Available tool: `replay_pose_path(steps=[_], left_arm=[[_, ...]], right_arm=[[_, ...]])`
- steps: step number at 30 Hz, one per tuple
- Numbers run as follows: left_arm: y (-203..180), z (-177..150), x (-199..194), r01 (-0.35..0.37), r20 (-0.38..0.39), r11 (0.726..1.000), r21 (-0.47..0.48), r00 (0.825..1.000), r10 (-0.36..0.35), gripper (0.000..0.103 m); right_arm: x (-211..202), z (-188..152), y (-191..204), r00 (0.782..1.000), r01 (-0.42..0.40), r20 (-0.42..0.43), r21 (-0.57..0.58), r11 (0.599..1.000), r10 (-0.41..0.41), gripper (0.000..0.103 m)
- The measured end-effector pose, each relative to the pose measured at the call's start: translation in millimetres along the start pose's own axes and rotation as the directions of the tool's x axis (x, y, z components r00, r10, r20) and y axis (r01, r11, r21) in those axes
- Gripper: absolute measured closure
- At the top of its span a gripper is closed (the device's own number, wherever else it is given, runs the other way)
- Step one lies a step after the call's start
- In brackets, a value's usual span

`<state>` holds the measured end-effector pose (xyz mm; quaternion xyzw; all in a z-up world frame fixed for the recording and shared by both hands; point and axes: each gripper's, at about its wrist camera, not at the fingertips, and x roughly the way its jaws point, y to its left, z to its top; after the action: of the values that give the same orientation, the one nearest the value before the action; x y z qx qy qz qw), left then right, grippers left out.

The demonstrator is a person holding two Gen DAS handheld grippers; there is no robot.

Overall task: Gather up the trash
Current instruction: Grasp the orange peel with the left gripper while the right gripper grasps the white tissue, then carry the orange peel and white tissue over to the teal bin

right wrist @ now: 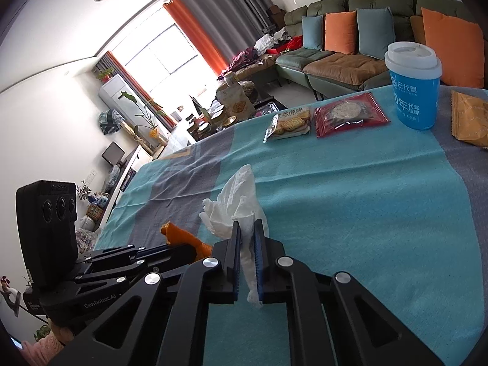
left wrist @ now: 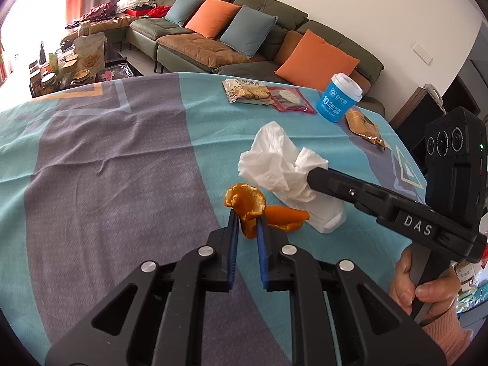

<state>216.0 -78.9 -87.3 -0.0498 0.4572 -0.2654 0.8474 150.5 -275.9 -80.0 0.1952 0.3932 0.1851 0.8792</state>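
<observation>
We have both first pieces gripped just above the table [left wrist: 122,152]: left gripper [left wrist: 246,218] jaws clamp the curled orange peel [left wrist: 245,206], right gripper [right wrist: 247,228] jaws pinch the crumpled white tissue [right wrist: 235,204]. Wrappers and the blue paper cup [left wrist: 337,99] remain uncollected.

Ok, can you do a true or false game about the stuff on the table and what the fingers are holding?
1. The left gripper pinches orange peel. True.
2. The right gripper is open and holds nothing. False: it is shut on a white tissue.
3. The blue cup has a white lid. True.
4. The blue cup lies tipped over. False: it stands upright.
5. The red snack packet lies beside the cracker packet. True.
</observation>
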Motion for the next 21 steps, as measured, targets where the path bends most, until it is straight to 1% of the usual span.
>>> replay_pose_path(steps=[6, 11, 21], left_arm=[[4.7, -11.7, -24.7, -0.010, 0.021, 1.000, -0.002, 1.000, 0.010, 0.091], [5.1, -23.5, -49.2, -0.034, 0.049, 0.999, 0.009, 0.998, 0.033, 0.091], [11.2, -44.1, -93.0, -0.073, 0.089, 0.997, 0.011, 0.993, 0.072, 0.091]], right_arm=[[-11.0, -2.9, 7.1, 0.999, -0.029, 0.029, -0.005, 1.000, 0.029, 0.096], [-15.5, -6.7, 13.9, 0.998, -0.061, 0.035, -0.007, 0.998, 0.061, 0.096], [-22.0, -16.6, 40.0, 0.989, -0.139, 0.046, -0.031, 0.990, 0.140, 0.096]])
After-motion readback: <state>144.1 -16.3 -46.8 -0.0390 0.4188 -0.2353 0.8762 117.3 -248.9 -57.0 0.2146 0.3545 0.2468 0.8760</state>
